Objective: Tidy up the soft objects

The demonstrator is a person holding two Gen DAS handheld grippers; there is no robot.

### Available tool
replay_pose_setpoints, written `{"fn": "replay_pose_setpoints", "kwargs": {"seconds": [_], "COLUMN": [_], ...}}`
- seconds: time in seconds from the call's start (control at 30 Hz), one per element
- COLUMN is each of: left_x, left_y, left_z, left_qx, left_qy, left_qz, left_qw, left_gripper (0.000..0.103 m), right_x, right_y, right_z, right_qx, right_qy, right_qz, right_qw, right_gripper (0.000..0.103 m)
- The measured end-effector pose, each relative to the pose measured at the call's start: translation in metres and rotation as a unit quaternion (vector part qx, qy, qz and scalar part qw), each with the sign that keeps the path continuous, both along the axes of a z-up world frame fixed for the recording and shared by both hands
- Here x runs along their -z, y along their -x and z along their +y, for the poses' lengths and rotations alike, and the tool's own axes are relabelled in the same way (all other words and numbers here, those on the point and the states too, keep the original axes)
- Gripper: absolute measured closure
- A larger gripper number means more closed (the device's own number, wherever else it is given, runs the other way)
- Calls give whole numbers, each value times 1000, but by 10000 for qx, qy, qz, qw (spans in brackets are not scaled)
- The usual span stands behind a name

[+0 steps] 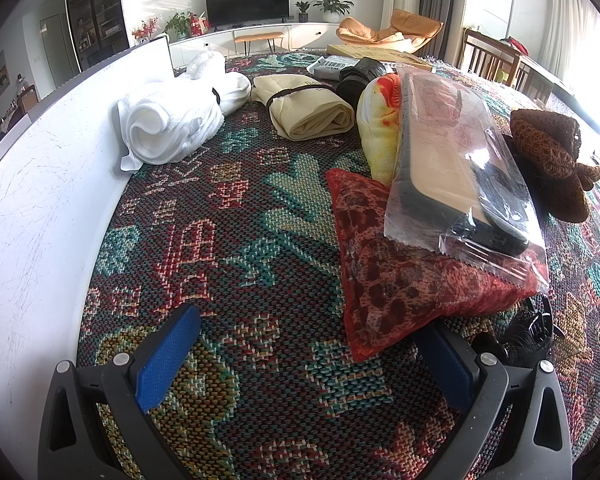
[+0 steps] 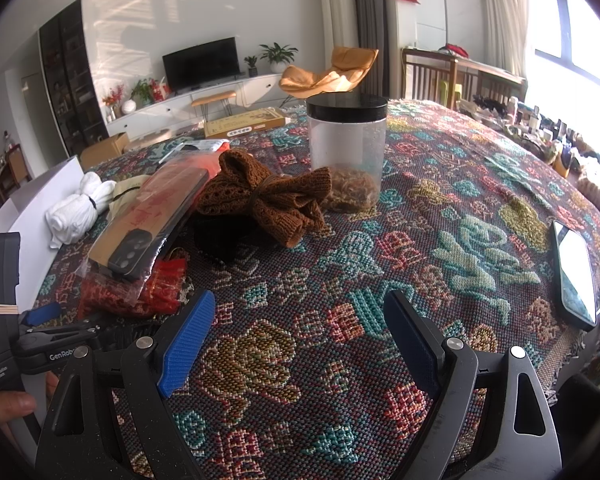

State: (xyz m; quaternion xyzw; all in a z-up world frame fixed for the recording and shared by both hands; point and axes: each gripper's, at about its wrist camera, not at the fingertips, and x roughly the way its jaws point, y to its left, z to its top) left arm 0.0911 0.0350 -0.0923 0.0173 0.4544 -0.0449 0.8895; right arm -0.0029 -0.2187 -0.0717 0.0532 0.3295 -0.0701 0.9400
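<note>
My left gripper (image 1: 300, 356) hangs low over the patterned tablecloth (image 1: 236, 248), its blue pads spread wide with nothing between them. The right-hand pad sits just under the near corner of a red leopard-print pouch (image 1: 400, 276), which fills the lower right of the left view; I cannot tell whether they touch. On top of the pouch lies a clear plastic bag with a phone case (image 1: 452, 160), leaning up toward the centre right. Behind it a yellow and orange plush toy (image 1: 376, 136) peeks out. At the right edge sits a brown knitted bundle (image 1: 548, 156). In the upper middle lies a rolled cream cloth (image 1: 304, 108) with a dark band around it, and to its left, against the white board (image 1: 48, 184), a rolled white towel (image 1: 160, 128).

My right gripper (image 2: 300, 344) is also spread open and empty, above bare tablecloth in the lower middle of the right view. The brown knitted bundle (image 2: 268, 196) lies above it at the centre, with a black-lidded clear jar (image 2: 346, 140) just behind. The bagged phone case (image 2: 148, 216) lies to the left, over the red pouch (image 2: 136, 292). A phone (image 2: 576, 276) lies screen up near the right edge. My left gripper (image 2: 40, 316) shows at the lower left.
</note>
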Motion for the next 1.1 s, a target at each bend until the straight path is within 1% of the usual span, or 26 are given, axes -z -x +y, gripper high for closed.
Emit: {"fn": "replay_pose_setpoints", "kwargs": {"seconds": [0.13, 0.23, 0.3, 0.37, 0.5, 0.57, 0.6, 0.67, 0.73, 0.77, 0.8, 0.9, 0.93, 0.97, 1.03, 1.07, 1.1], "left_x": [0, 0, -1, -1, -3, -5, -6, -11, -19, -24, -31, -50, -55, -58, -62, -63, -62], "left_y": [0, 0, 2, 10, 38, 51, 57, 64, 73, 76, 81, 90, 90, 90, 88, 87, 86], "left_z": [0, 0, 0, 2, 11, 12, 14, 17, 21, 23, 24, 28, 30, 30, 31, 31, 31], "left_qx": [0, 6, 112, 246, 406, 547, 595, 644, 634, 619, 602, 554, 548, 554, 586, 581, 569], "left_qy": [-2, 2, -7, -27, 20, -25, -2, 109, 221, 267, 300, 346, 349, 344, 293, 234, 195], "left_qz": [0, 2, 28, 81, 119, 94, 109, 107, 24, -33, -103, -349, -395, -422, -436, -434, -434], "left_qw": [10000, 10000, 9999, 9997, 9991, 9985, 9982, 9978, 9977, 9977, 9977, 9973, 9971, 9970, 9969, 9971, 9972], "left_gripper": [0, 0, 0, 0, 0, 0, 0, 0, 0, 0, 0, 0, 0, 0, 0, 0, 0], "right_x": [0, 3, 4, 4, 5, 5, 6, 11, 23, 29, 32, 37, 40, 45, 51, 54, 53], "right_y": [0, 1, 1, 2, 1, 0, -1, -9, -23, -29, -33, -41, -44, -47, -46, -48, -48], "right_z": [-1, -6, -10, -14, -18, -17, -14, -1, 22, 36, 50, 88, 100, 109, 115, 106, 92], "right_qx": [7, 57, 107, 146, 187, 105, -84, -749, -1518, -1807, -1984, -2305, -2380, -2388, -2254, -1957, -1570], "right_qy": [-42, -219, -354, -475, -652, -717, -804, -1038, -1156, -1097, -973, -644, -535, -324, 53, 252, 340], "right_qz": [-15, -23, -29, -31, 4, 31, 61, 265, 771, 1003, 1099, 1033, 1077, 1152, 1240, 1298, 1332], "right_qw": [10000, 9997, 9993, 9988, 9977, 9974, 9967, 9914, 9786, 9722, 9691, 9654, 9638, 9637, 9663, 9717, 9780], "right_gripper": [15, 15, 15, 15, 15, 15, 15, 15, 15, 15, 15, 15, 14, 13, 12, 12, 12]}}
